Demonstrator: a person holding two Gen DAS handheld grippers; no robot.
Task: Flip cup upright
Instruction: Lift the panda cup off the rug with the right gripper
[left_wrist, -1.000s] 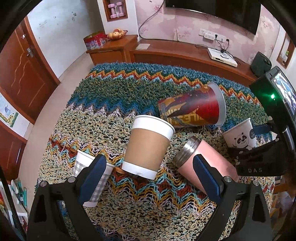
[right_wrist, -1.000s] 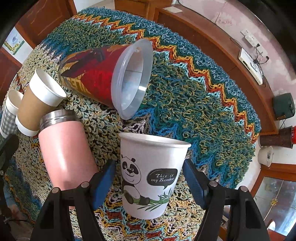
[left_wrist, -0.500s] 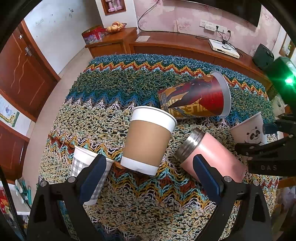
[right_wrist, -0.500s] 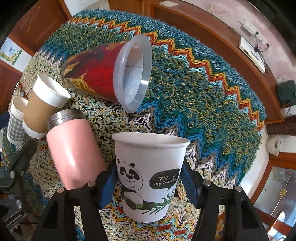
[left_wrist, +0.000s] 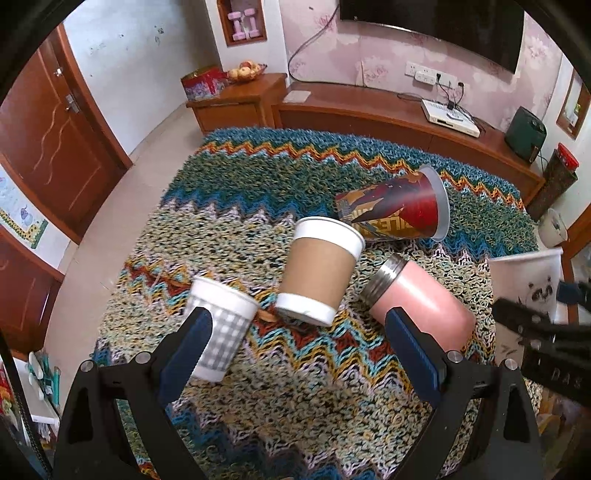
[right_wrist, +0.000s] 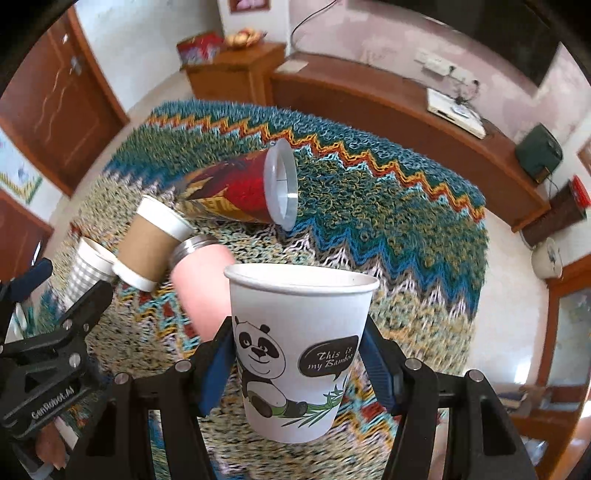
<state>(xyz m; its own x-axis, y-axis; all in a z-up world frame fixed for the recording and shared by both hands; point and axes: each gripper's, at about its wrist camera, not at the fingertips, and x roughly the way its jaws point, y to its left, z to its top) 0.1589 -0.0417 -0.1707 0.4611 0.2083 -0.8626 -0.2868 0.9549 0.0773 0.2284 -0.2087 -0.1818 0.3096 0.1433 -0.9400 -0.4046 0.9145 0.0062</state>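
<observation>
The right gripper (right_wrist: 299, 365) is closed on the panda cup (right_wrist: 297, 350), blue pads against both sides. The cup is white paper, rim up, upright, at lower centre of the right wrist view, printed with a panda, bamboo and a speech bubble. The left gripper (left_wrist: 295, 354) is wide open, holding nothing, above the blanket (left_wrist: 258, 192). In the left wrist view the cup appears at the right edge

A zigzag rug (left_wrist: 258, 192) covers the table; behind it stand a wooden console (left_wrist: 369, 110), a fruit bowl (left_wrist: 246, 71) and a door (left_wrist: 48, 136)
</observation>
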